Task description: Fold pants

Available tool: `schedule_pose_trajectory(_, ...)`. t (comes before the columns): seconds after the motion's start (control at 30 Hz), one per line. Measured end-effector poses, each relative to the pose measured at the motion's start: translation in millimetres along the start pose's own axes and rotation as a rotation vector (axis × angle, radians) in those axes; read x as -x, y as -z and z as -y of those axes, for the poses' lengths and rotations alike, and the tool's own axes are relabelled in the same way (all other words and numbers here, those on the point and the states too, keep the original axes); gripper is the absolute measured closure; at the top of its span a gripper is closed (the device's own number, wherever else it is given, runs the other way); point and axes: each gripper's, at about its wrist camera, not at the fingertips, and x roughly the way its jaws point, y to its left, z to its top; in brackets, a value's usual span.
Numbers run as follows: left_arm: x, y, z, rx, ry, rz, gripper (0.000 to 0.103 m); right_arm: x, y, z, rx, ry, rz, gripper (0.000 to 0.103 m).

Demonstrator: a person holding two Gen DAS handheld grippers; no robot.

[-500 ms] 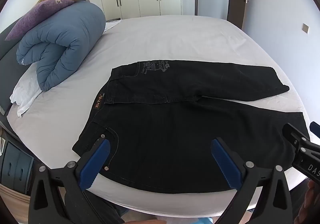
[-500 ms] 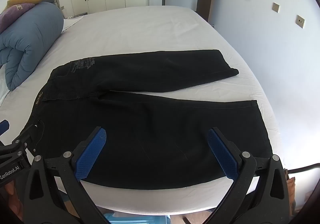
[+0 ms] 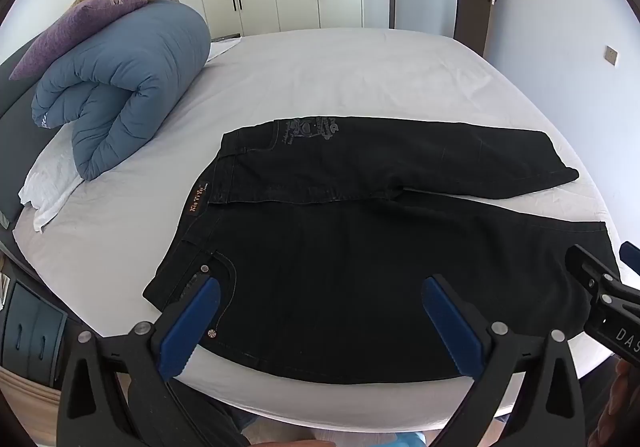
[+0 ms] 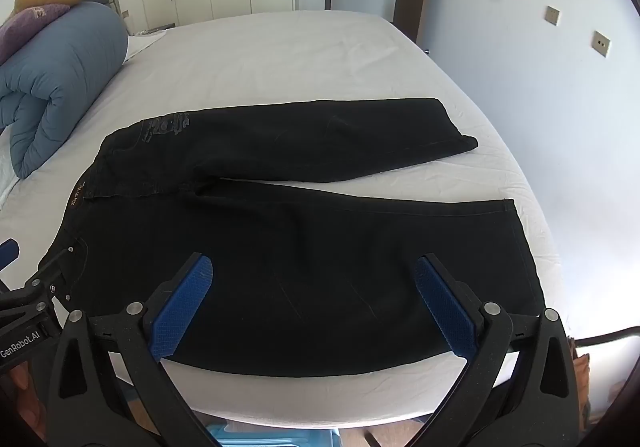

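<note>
Grippers first: the left gripper and right gripper both hang spread wide and empty above the bed's near edge. Best, I think, to pinch waistband and hem together, then carry the near leg over the far one. The pants lie flat by that edge, dark stiff denim, legs splayed. A quilted blue duvet sits rolled at the far left corner.

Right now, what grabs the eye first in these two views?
The black pants dominate, spread flat across the near half of the white bed, waistband left and legs running right. Both the left gripper and right gripper hang open above the near leg. At far left, a rolled blue duvet carries purple and yellow pillows.
</note>
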Motion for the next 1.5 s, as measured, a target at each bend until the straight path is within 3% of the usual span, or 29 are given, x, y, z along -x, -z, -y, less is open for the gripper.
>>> schedule_pose_trajectory(1.5, 0.0, 1.8, 0.4, 0.000, 0.000, -0.006, 0.000, -6.3, 6.2, -0.8, 0.006, 0.001, -0.006, 0.000)
